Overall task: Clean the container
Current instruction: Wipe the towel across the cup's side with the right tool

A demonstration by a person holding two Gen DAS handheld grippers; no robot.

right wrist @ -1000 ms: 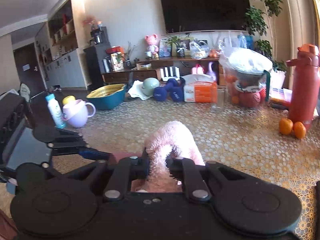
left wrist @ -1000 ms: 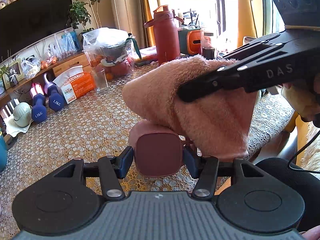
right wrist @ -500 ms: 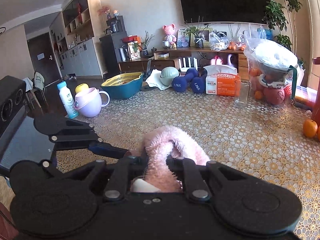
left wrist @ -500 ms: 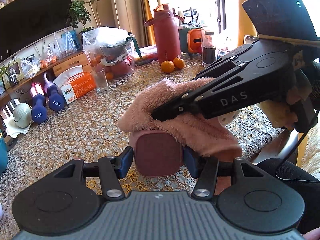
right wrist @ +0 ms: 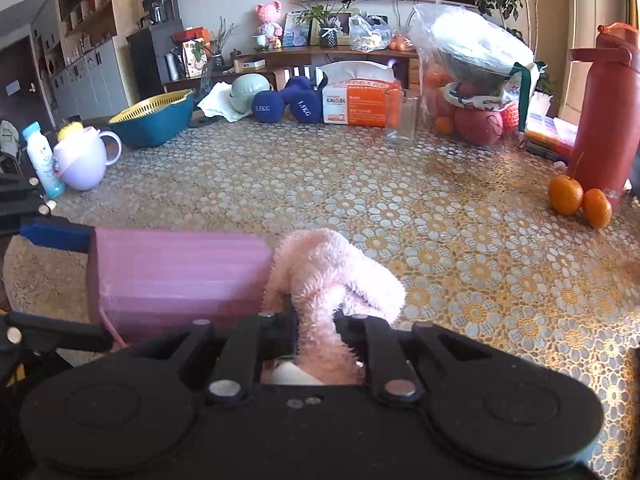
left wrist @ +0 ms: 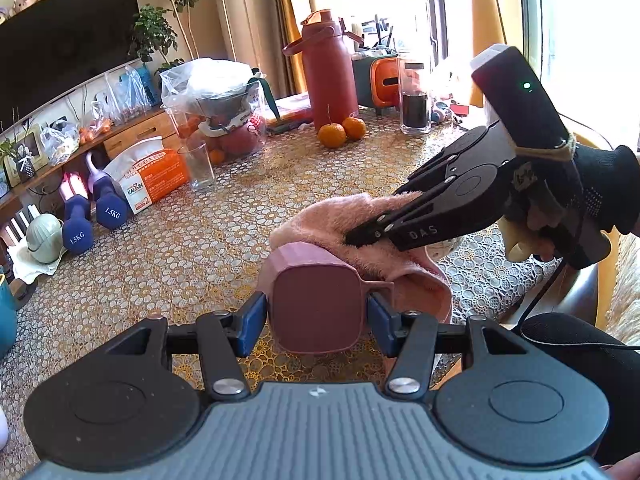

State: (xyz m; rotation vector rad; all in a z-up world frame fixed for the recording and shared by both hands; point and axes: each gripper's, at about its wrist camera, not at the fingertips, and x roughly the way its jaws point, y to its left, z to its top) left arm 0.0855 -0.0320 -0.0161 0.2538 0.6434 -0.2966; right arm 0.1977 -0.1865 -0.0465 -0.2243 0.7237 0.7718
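Above the patterned table (left wrist: pixel 168 264), the left tool (left wrist: pixel 316 314) clamps a pink container (left wrist: pixel 318 308) by its sides, while the right tool (left wrist: pixel 352 236) (clenched on a fluffy pink cloth (right wrist: pixel 332 276)) presses it against the container's top.

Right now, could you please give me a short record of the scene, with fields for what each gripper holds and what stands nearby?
left gripper: shut on the pink container, gripped by its sides
right gripper: shut on the pink cloth
cloth: draped over the container's far end
surface: table with patterned cover
nearby: two oranges beside a red flask
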